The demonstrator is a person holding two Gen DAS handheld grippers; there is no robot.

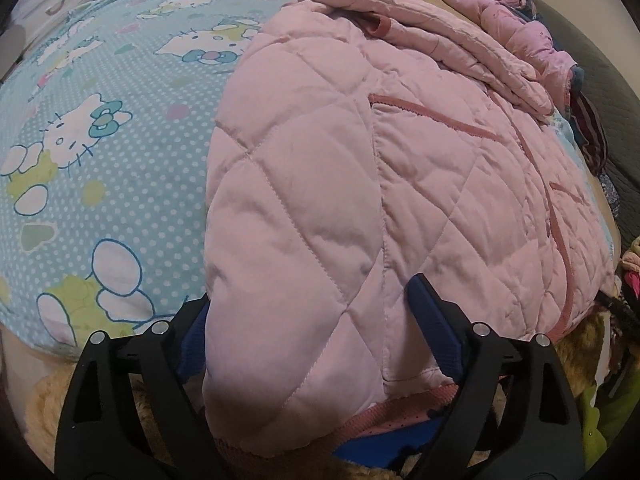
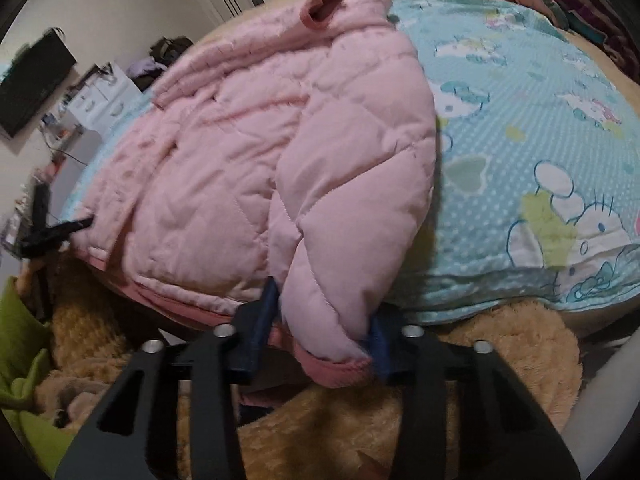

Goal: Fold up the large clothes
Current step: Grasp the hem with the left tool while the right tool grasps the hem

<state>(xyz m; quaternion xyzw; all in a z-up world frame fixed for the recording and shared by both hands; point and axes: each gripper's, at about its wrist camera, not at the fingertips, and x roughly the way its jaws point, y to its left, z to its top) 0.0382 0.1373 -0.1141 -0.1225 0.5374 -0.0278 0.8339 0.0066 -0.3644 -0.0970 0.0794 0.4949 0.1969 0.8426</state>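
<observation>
A pink quilted jacket (image 1: 360, 168) lies on a blue cartoon-print sheet (image 1: 120, 140) on a bed. My left gripper (image 1: 316, 320) is around the jacket's near hem corner, blue fingers (image 1: 432, 316) on either side of a wide fold of fabric. In the right wrist view the same jacket (image 2: 248, 152) lies spread out, a sleeve cuff (image 2: 322, 10) at the far end. My right gripper (image 2: 324, 320) is shut on the other hem corner, the padded fabric bunched between its blue fingers (image 2: 264, 312). The left gripper shows small at the left (image 2: 56, 232).
The blue sheet (image 2: 520, 140) lies bare to the right of the jacket. A tan plush blanket (image 2: 400, 400) lies under the near edge. More pink and dark clothes (image 1: 532, 28) are piled at the bed's far side. A white dresser (image 2: 96, 104) stands beyond.
</observation>
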